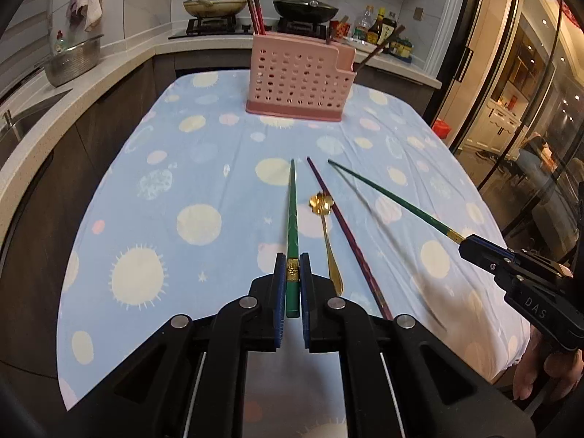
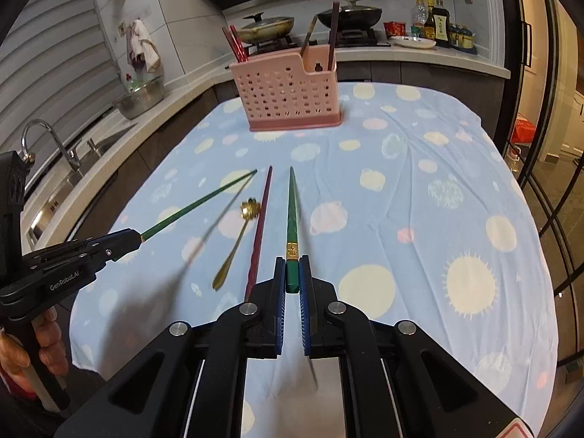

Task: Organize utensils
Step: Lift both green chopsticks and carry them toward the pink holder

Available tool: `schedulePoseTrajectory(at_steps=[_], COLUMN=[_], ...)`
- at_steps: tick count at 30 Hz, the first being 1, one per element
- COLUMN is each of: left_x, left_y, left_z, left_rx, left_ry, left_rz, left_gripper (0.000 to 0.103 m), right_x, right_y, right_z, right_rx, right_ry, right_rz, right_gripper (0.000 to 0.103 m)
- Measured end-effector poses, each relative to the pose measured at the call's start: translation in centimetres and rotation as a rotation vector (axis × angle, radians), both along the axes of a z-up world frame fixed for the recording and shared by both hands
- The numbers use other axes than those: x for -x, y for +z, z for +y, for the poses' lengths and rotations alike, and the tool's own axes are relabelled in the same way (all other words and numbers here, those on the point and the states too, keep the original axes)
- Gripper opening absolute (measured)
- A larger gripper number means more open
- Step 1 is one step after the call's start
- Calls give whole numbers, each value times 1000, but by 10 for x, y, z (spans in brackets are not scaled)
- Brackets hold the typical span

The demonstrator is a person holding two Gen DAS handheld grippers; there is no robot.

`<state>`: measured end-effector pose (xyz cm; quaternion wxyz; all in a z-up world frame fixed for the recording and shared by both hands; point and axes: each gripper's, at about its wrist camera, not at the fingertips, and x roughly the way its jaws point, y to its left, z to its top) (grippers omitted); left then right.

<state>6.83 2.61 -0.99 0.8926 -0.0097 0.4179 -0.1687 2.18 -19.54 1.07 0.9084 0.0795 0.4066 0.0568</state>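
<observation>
Each gripper is shut on a green chopstick and holds it above the table. My left gripper (image 1: pixel 292 268) grips one green chopstick (image 1: pixel 292 215); it shows at the left of the right wrist view (image 2: pixel 197 204). My right gripper (image 2: pixel 292 266) grips the other green chopstick (image 2: pixel 293 211), seen at the right of the left wrist view (image 1: pixel 387 197). A gold spoon (image 1: pixel 326 233) (image 2: pixel 237 233) and a dark red chopstick (image 1: pixel 343 230) (image 2: pixel 261 219) lie on the cloth between them. The pink perforated utensil holder (image 1: pixel 297 78) (image 2: pixel 288 91) stands at the far end with chopsticks in it.
The table wears a blue cloth with pale dots (image 1: pixel 204 168) (image 2: pixel 419 189). A kitchen counter with a sink (image 2: pixel 73 168), a steel bowl (image 1: pixel 73 60), a stove with two pans (image 1: pixel 215 5) and sauce bottles (image 2: pixel 438 25) runs behind and to the left. Glass doors (image 1: pixel 529 91) stand at the right.
</observation>
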Motion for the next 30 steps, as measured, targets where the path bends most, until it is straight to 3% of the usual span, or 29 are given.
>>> schedulePoseTrajectory(at_steps=[11, 30], left_x=[-53, -124], left_y=[79, 123], left_z=[-5, -18], left_rx=[7, 20], left_ry=[12, 8], left_rz=[-207, -296], left_gripper=[7, 7], right_x=[-57, -132], right_y=[78, 108], right_z=[1, 6], right_rx=[15, 33], right_ry=[22, 42], right_rz=[-198, -263], right_gripper=[7, 7])
